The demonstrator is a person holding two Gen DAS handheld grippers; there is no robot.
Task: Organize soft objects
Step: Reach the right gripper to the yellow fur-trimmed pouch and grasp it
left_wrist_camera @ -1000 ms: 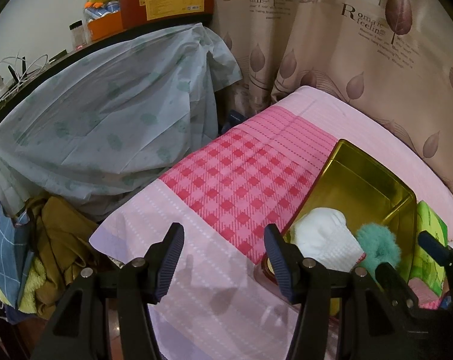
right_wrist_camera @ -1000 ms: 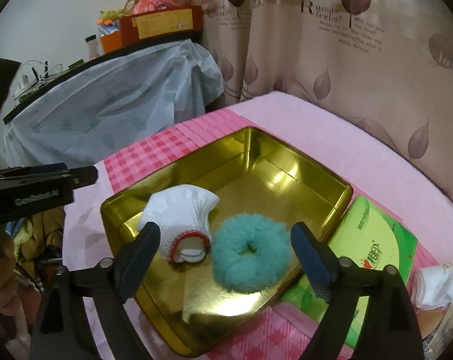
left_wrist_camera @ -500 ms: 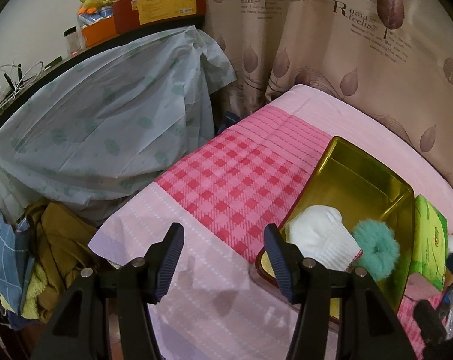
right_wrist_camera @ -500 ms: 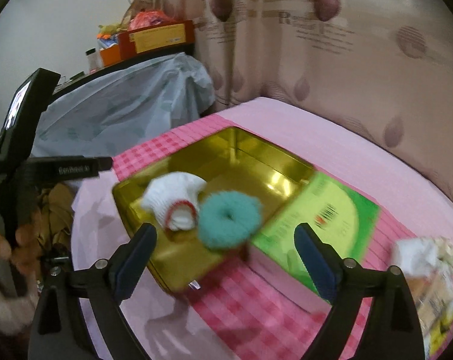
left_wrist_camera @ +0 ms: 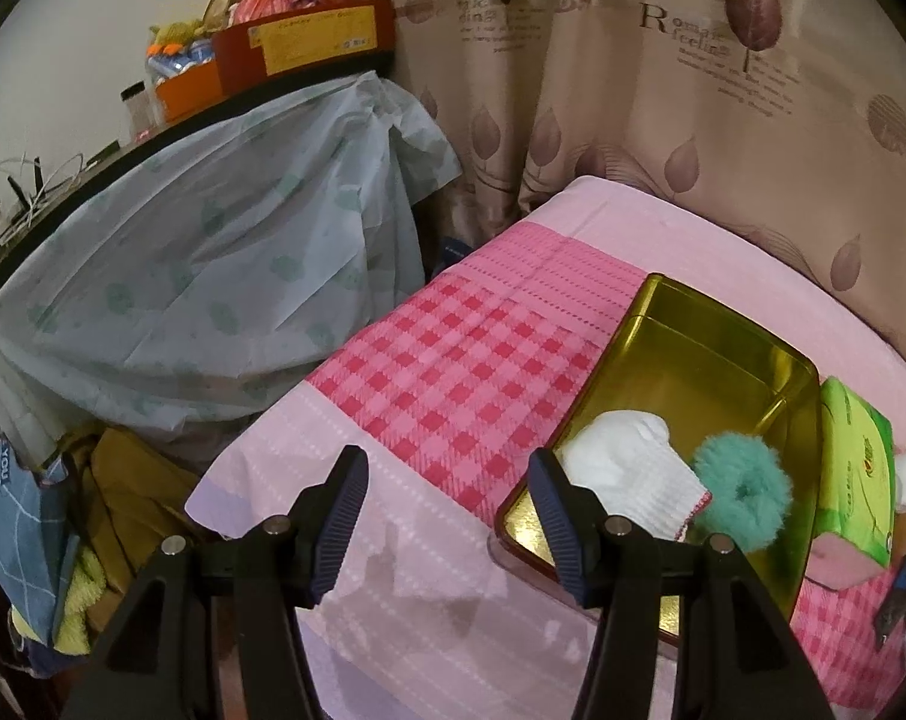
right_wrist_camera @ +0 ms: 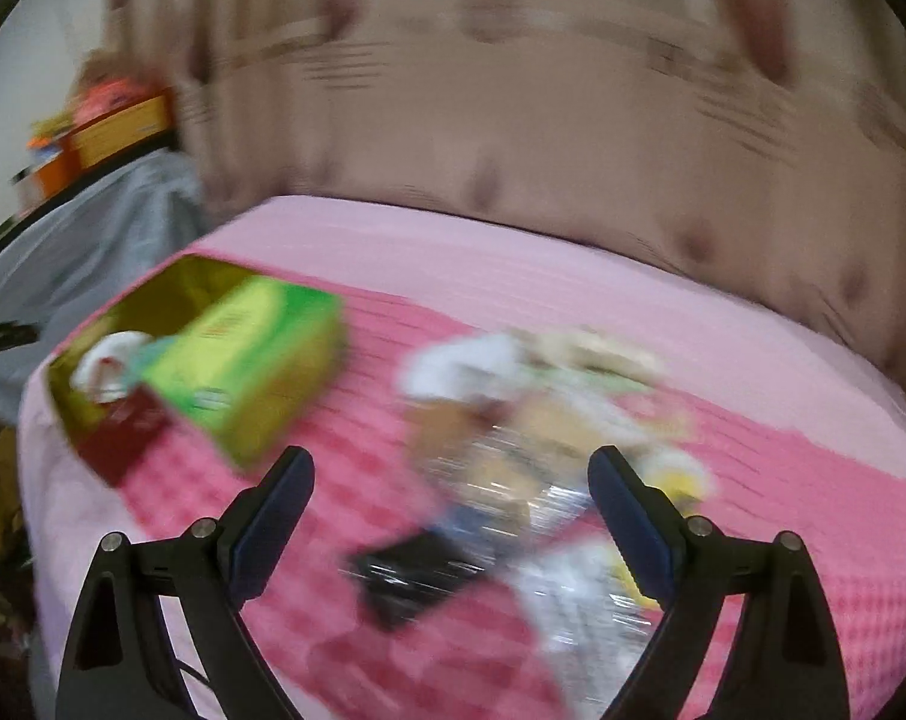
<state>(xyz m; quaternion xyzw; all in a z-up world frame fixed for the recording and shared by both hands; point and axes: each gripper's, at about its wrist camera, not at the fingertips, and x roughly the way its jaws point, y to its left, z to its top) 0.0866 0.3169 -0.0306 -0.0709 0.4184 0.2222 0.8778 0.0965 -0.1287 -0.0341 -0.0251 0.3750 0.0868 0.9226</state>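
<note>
A pink checked cloth [left_wrist_camera: 453,372] is covering the surface, a leaf-print curtain [left_wrist_camera: 663,90] hanging behind. A white sock [left_wrist_camera: 627,468] is lying in the gold tin [left_wrist_camera: 717,354], cuff pointing toward the teal scrunchie [left_wrist_camera: 741,489]. The left gripper [left_wrist_camera: 447,510] and right gripper [right_wrist_camera: 450,516] are both gaping wide, empty.

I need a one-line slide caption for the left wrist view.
Open left tool beside gold tin holding white sock and teal scrunchie.

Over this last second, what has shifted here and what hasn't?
The right gripper, open and empty, swung away from the gold tin toward the blurred pile of wrapped items beyond the green tissue pack. Nothing was grasped or released. The left gripper stayed open by the tin's corner; the white sock and teal scrunchie still lie in the tin.
</note>
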